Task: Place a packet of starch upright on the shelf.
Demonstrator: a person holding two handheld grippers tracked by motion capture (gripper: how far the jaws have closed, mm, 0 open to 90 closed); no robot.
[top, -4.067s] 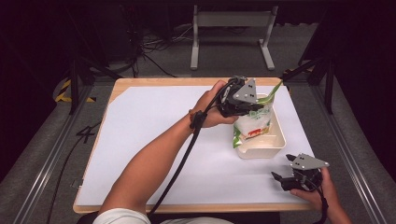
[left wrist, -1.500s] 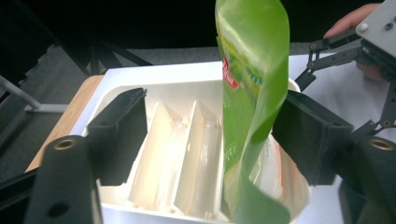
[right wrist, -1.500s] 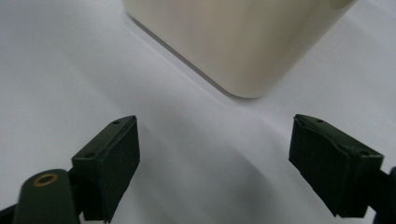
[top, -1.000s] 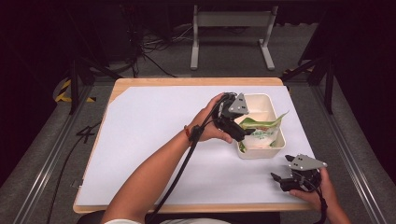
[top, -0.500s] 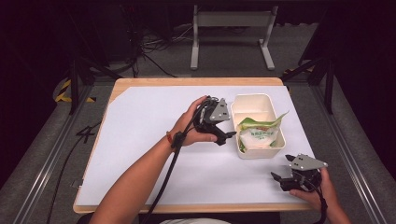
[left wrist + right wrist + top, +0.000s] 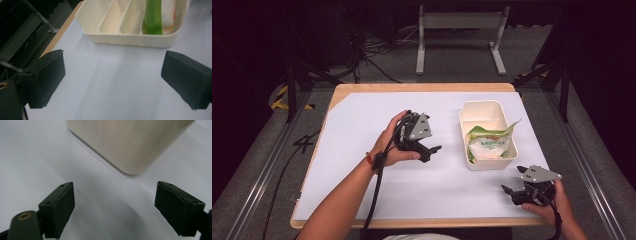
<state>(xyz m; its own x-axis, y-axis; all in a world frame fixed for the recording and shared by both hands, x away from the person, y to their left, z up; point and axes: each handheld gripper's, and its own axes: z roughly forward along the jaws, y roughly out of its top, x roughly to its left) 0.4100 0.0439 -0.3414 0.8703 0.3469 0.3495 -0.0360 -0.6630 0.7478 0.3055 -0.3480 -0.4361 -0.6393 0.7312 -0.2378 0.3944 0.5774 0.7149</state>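
Observation:
A cream plastic bin (image 6: 484, 107) stands on the white sheet at the right of the table. Inside its near end lies a green and white packet (image 6: 488, 143), one green corner poking over the right rim. My left gripper (image 6: 430, 151) hovers low over the sheet left of the bin, open and empty. In the left gripper view the bin (image 6: 130, 40) lies ahead with the packet (image 6: 160, 15) in its right end. My right gripper (image 6: 509, 192) rests near the front edge, just below the bin, open with nothing held. The bin's corner (image 6: 130, 147) looms ahead in the right gripper view.
The white sheet (image 6: 362, 150) covers most of the wooden table (image 6: 412, 88). Black cables trail from both grippers toward the front edge. Beyond the table stand a metal frame (image 6: 459, 35) and dark floor with cables.
My left gripper released the packet into the bin and drew back leftward across the sheet, now open and empty. The right gripper stayed put.

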